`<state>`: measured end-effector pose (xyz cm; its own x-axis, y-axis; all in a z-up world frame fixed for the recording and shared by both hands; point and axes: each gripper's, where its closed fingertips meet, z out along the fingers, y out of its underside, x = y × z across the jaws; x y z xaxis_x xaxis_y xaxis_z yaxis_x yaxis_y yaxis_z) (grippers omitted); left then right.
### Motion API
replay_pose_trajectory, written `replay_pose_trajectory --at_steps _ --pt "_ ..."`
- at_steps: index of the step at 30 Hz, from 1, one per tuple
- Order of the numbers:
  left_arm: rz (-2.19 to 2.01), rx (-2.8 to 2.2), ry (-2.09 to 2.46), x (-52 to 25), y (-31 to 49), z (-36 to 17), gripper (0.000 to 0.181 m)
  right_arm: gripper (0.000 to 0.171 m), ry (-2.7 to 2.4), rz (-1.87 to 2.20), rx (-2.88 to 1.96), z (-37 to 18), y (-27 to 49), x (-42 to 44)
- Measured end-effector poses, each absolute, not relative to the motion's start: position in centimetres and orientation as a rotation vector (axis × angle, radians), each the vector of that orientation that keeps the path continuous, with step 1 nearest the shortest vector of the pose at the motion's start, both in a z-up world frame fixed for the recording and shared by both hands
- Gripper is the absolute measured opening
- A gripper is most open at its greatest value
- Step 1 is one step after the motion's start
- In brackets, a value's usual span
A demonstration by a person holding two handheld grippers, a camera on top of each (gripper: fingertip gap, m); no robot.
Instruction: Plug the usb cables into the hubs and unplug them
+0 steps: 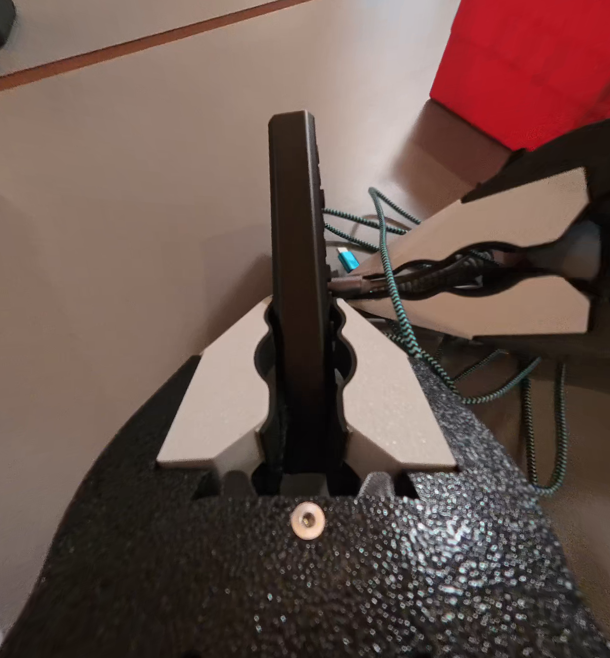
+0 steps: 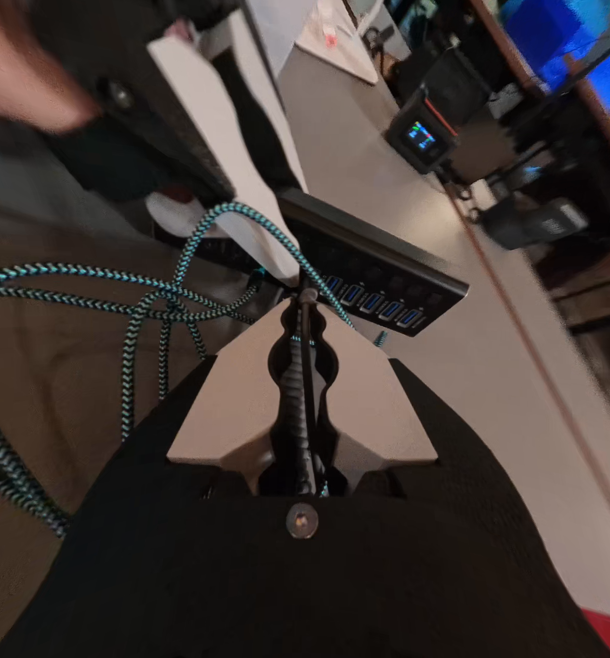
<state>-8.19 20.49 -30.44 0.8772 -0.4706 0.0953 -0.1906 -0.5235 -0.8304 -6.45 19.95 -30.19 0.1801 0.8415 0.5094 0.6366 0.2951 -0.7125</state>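
The left gripper clamps a black USB hub on edge above the table. The right gripper pinches a braided teal-and-black cable, its plug meeting the hub's row of ports.

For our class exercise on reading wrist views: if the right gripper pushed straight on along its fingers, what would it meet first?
Probably the black USB hub: the right gripper, shut on a plug, already points at its port face.
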Motion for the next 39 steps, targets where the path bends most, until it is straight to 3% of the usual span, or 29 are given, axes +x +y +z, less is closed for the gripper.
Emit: replay_pose_trajectory --at_steps 1,5,11,16,20,25,27,29,31,35,39 --pt "-0.367 -2.118 0.489 -8.2 20.5 -30.4 0.028 0.006 -1.534 0.164 -1.393 -30.2 20.0 -6.4" --pt "-0.286 -2.087 0.545 -7.7 20.5 -30.4 0.028 0.006 -1.524 0.078 -1.396 -30.4 19.9 -5.8" --pt "-0.349 -2.059 0.563 -7.2 20.4 -30.3 0.032 0.001 -1.487 0.342 -1.471 -30.2 19.3 -5.0" --pt "-0.359 -2.057 0.568 -6.9 20.5 -30.3 0.028 0.001 -1.524 -0.068 -1.333 -30.1 19.7 -4.5" --pt "-0.397 -2.053 0.533 -6.6 20.5 -30.2 0.029 0.001 -1.442 0.253 -1.478 -30.0 19.7 -4.2" --pt "-0.394 -2.047 0.561 -6.3 20.4 -30.2 0.029 0.001 -1.491 -0.132 -1.337 -29.9 19.5 -3.9" --pt "-0.356 -2.047 0.541 -6.7 20.6 -30.3 0.029 0.001 -1.481 -0.083 -1.359 -29.9 19.1 -3.7" --pt "-0.055 -2.12 0.449 -11.7 21.9 -31.3 0.028 0.001 -1.424 0.066 -1.375 -29.3 17.7 -3.0" --pt "-0.296 -2.111 0.392 -12.0 21.3 -31.1 0.027 0.001 -1.379 0.107 -1.402 -29.0 17.8 -1.3" --pt "-0.182 -2.094 0.456 -11.4 21.2 -31.1 0.027 0.001 -1.318 0.197 -1.467 -29.0 18.4 -1.1" --pt "-0.178 -2.056 0.466 -11.2 21.3 -30.6 0.027 0.002 -1.201 0.034 -1.532 -28.9 21.3 1.3"
